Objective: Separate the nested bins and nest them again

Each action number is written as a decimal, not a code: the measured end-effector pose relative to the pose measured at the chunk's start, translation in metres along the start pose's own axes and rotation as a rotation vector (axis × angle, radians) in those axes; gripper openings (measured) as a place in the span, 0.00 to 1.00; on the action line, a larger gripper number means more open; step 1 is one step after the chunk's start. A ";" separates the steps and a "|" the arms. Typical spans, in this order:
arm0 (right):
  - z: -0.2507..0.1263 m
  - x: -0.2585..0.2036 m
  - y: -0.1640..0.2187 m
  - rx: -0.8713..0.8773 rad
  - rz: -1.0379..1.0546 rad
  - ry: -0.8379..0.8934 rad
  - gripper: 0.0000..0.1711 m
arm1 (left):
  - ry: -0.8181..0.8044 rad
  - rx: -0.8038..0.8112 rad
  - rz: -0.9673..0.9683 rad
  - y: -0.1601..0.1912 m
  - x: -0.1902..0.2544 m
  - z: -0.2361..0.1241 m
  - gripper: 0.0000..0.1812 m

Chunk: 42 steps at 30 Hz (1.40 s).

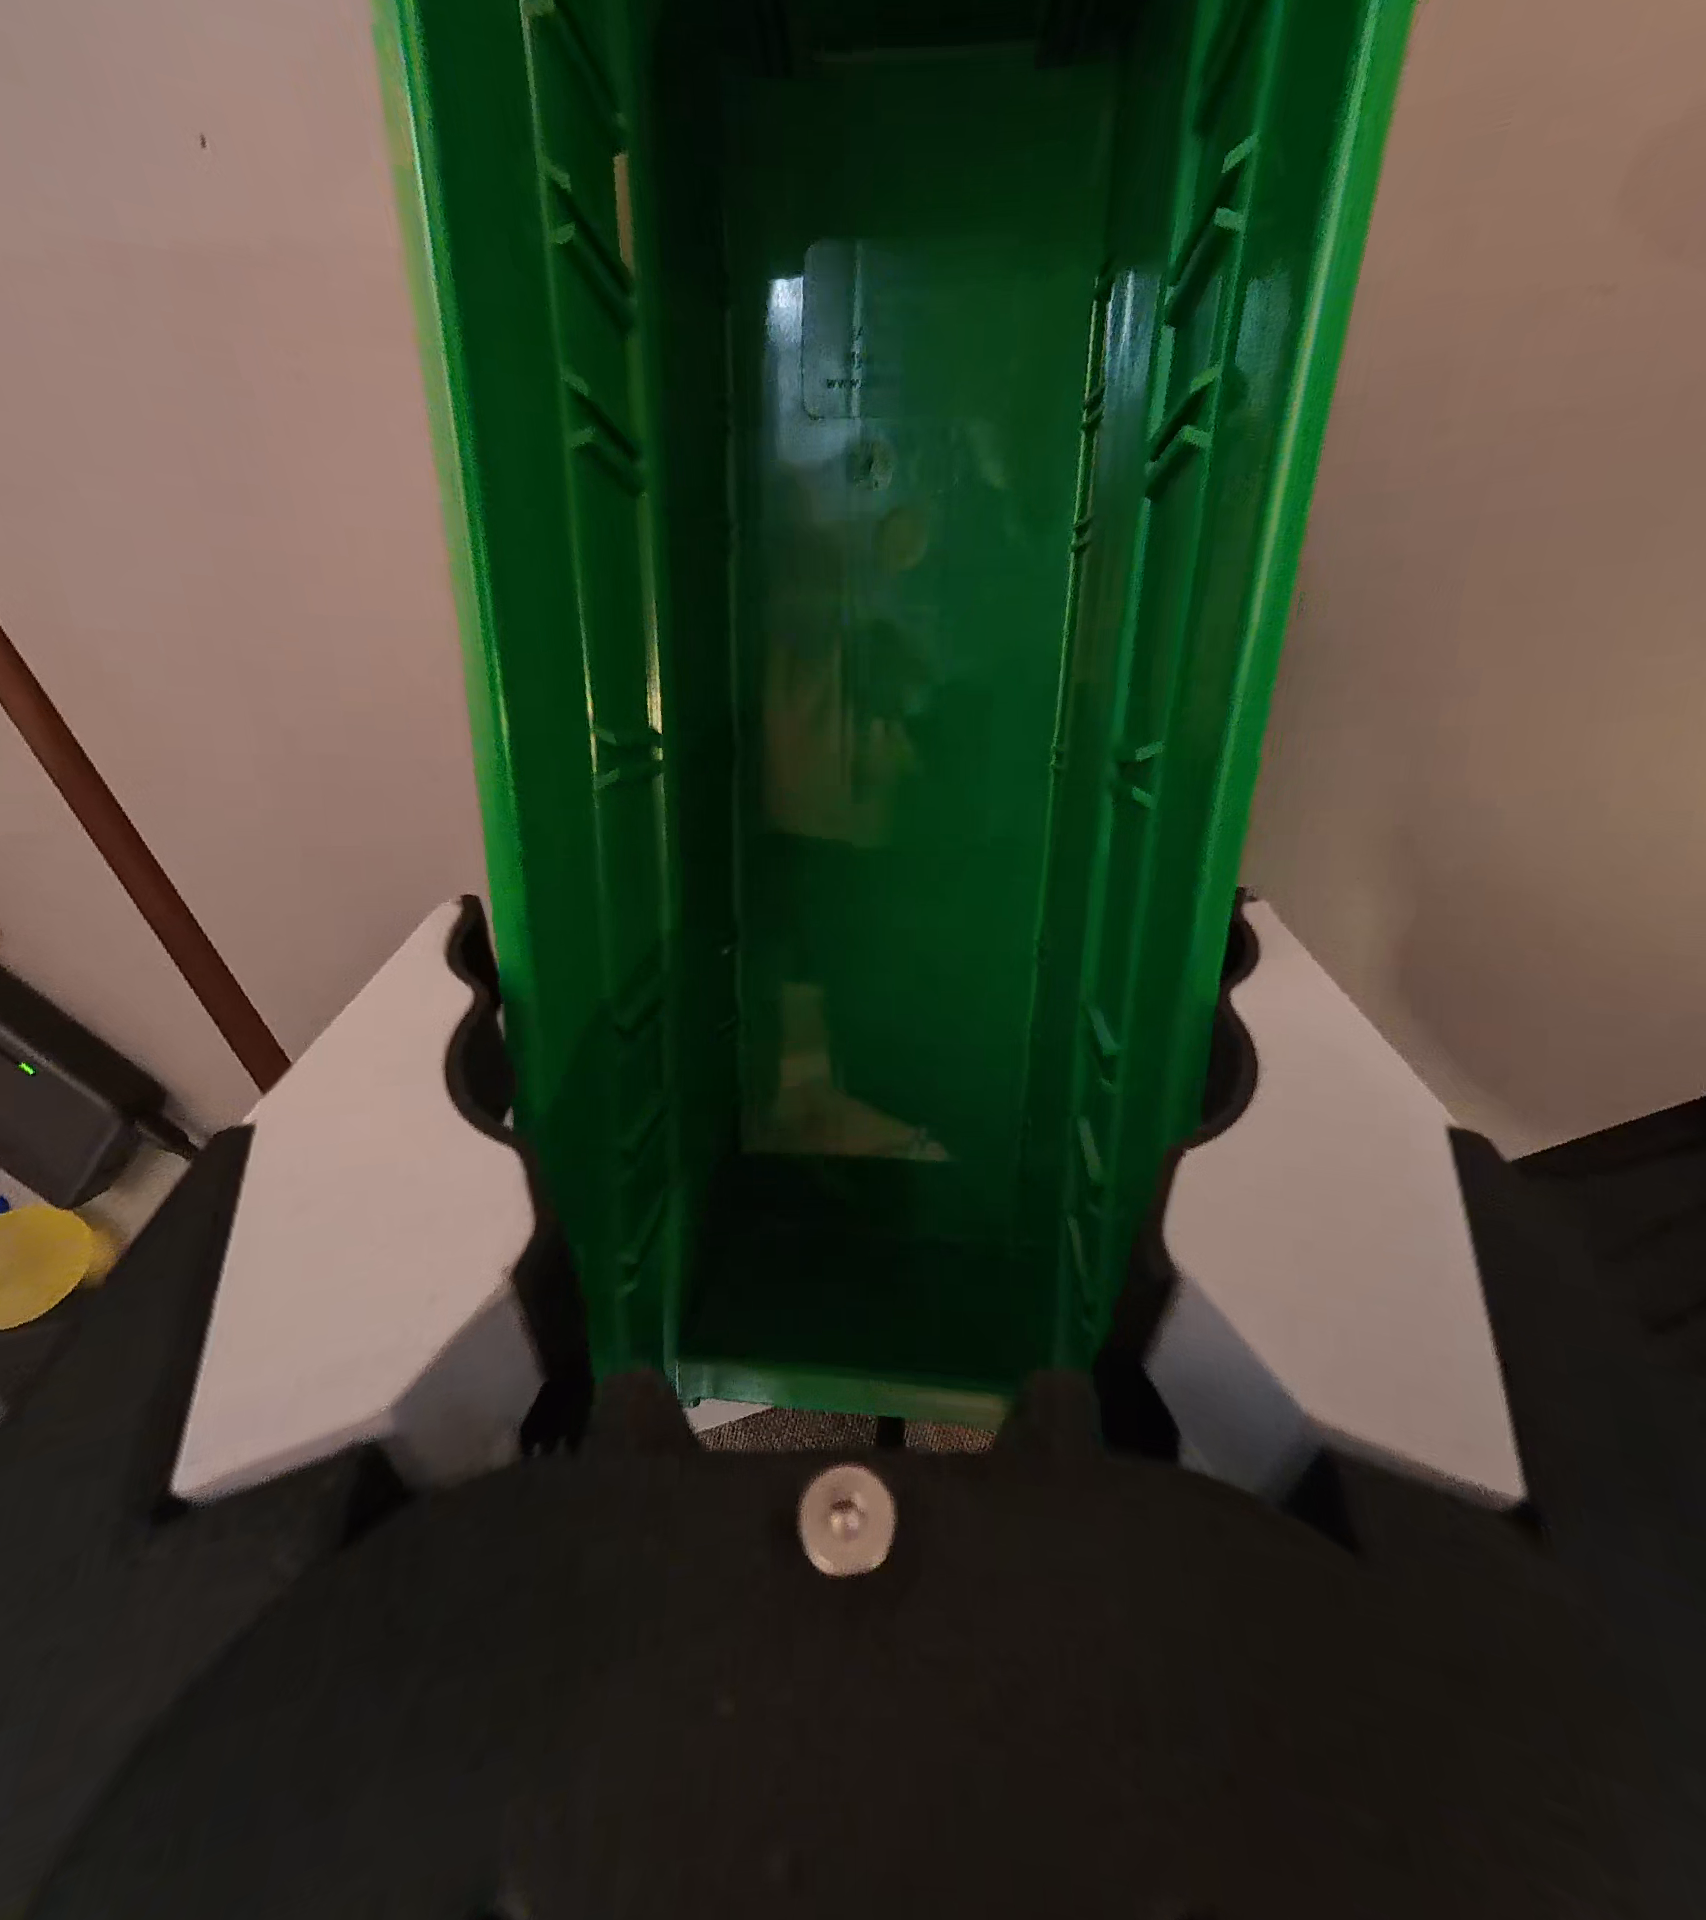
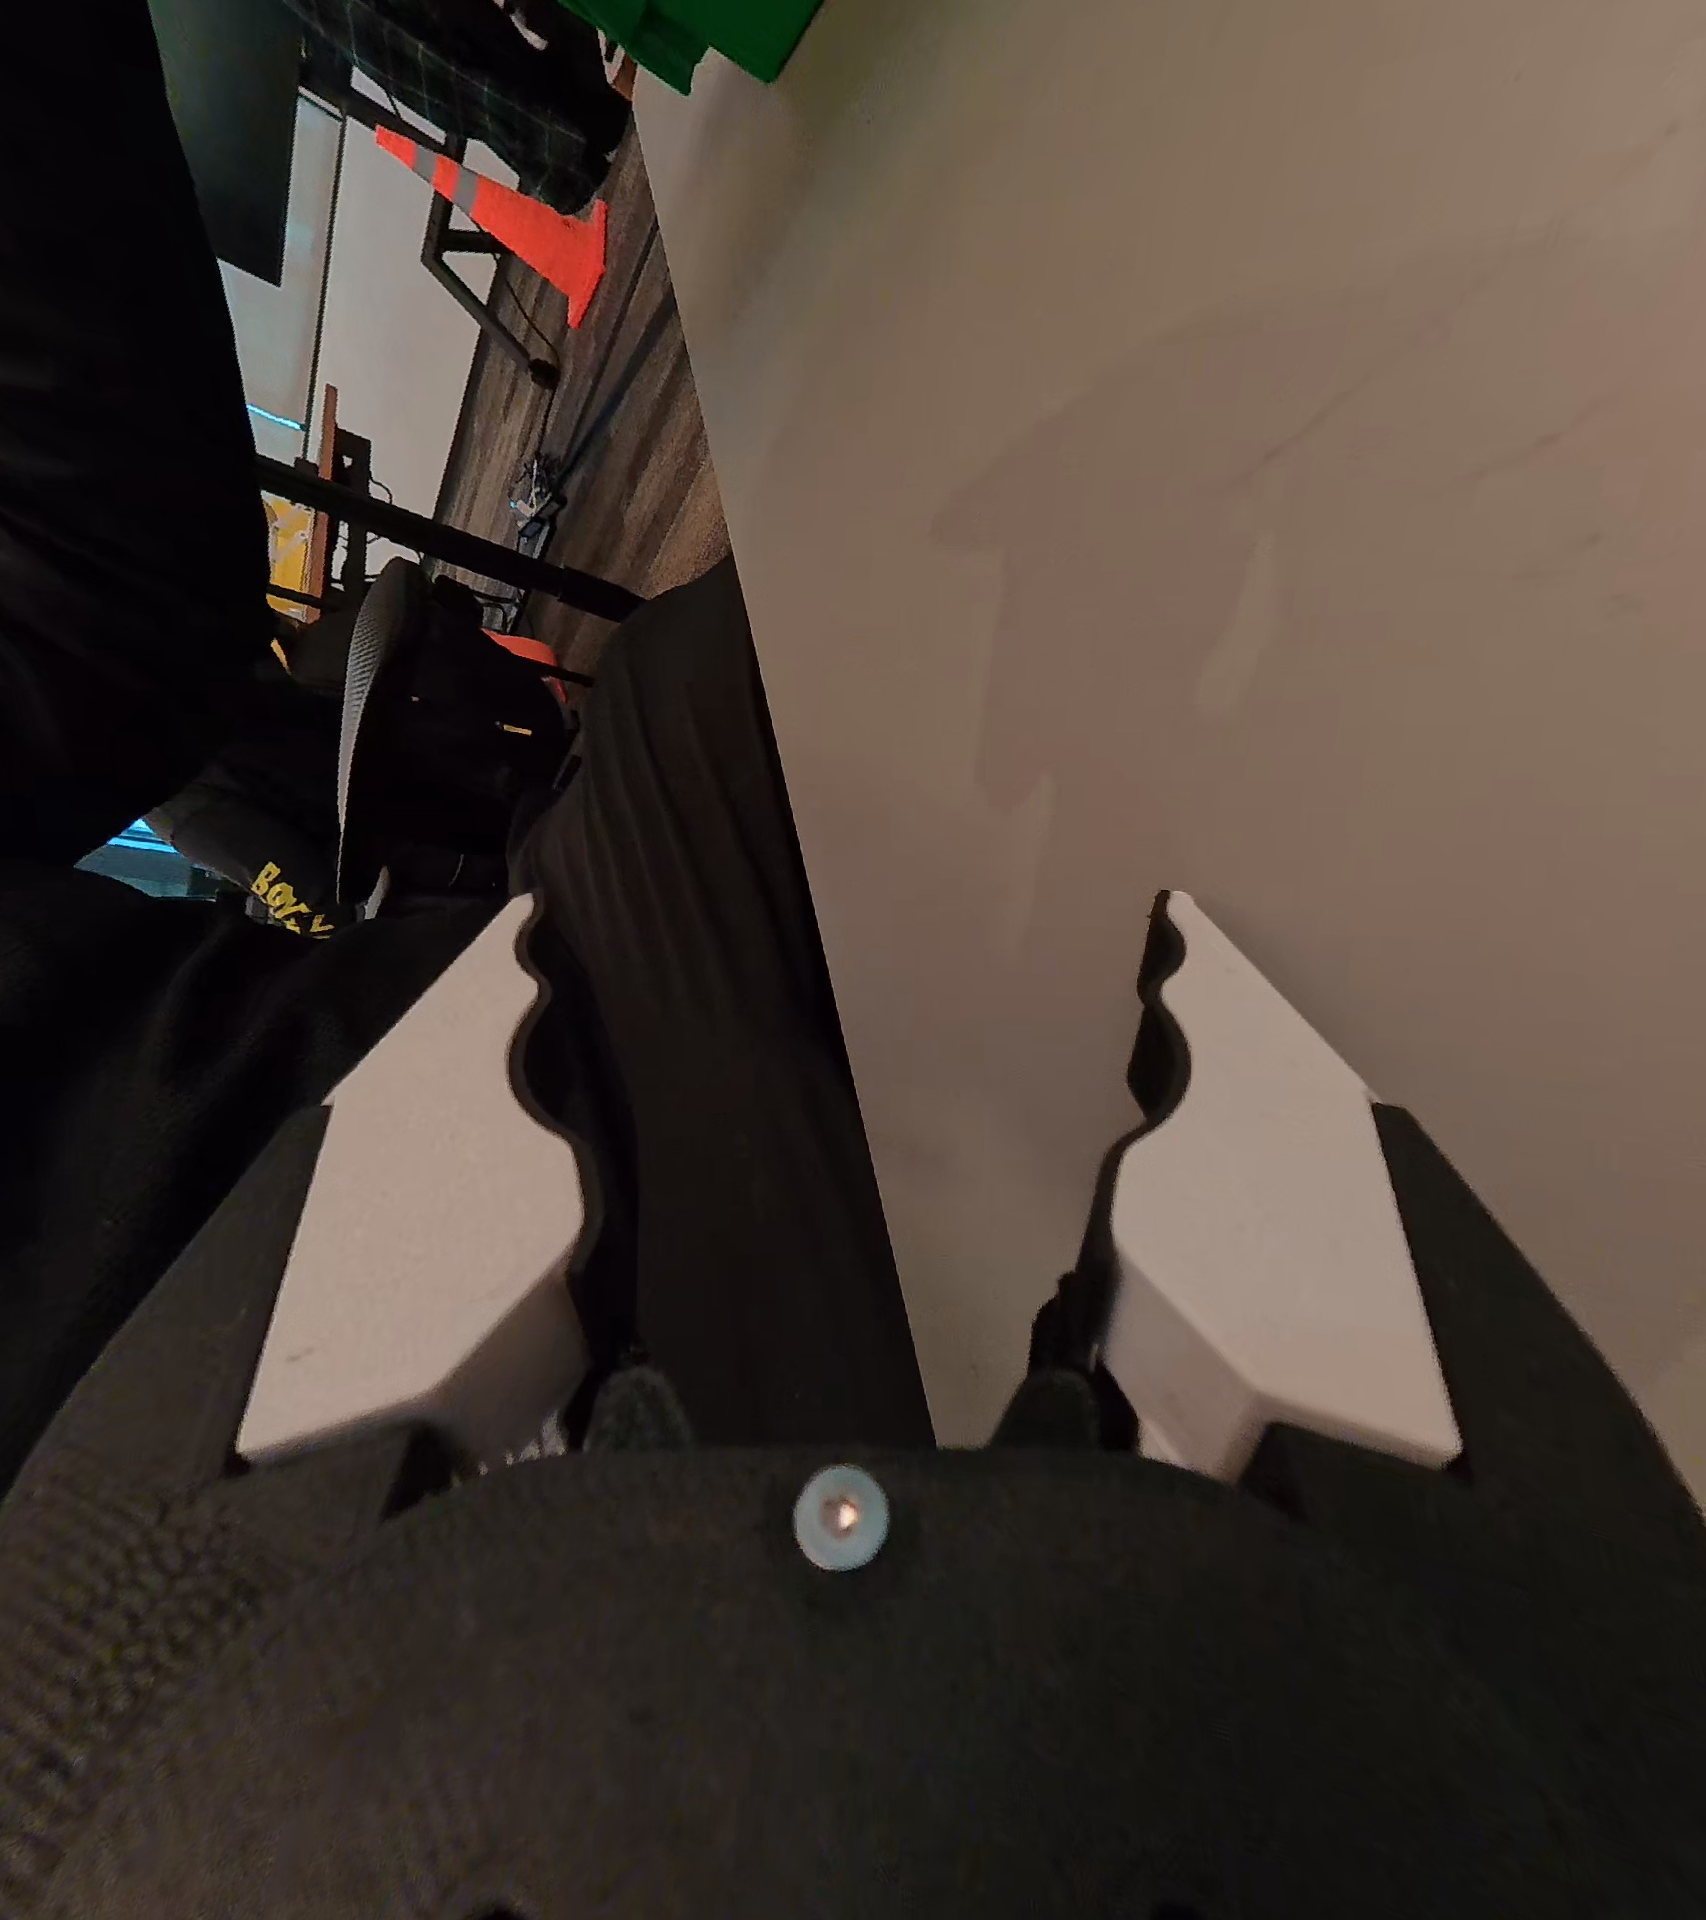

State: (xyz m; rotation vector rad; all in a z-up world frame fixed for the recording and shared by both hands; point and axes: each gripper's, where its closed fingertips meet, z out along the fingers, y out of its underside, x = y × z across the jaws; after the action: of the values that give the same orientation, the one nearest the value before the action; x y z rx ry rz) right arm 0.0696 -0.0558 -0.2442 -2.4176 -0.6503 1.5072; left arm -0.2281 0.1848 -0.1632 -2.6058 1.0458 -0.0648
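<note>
The green bin (image 1: 890,665) runs lengthwise straight ahead from the left claw (image 1: 859,1039), whose fingers clamp its two long side walls, while the right claw (image 2: 844,997) hangs open and empty over the white desk (image 2: 1348,520), the bin's corner far ahead.

Left gripper (image 1: 859,1029) clamped on green bin (image 1: 890,675) — right gripper (image 2: 844,1039) spread, empty.
</note>
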 end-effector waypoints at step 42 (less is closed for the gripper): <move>0.004 -0.001 0.002 -0.017 -0.009 -0.012 0.62 | 0.025 0.099 -0.095 0.008 -0.034 -0.041 0.53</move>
State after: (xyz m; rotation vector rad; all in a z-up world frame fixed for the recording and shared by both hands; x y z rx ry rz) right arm 0.0662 -0.0581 -0.2454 -2.4160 -0.6787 1.5204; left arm -0.2650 0.1909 -0.1244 -2.5693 0.9027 -0.1673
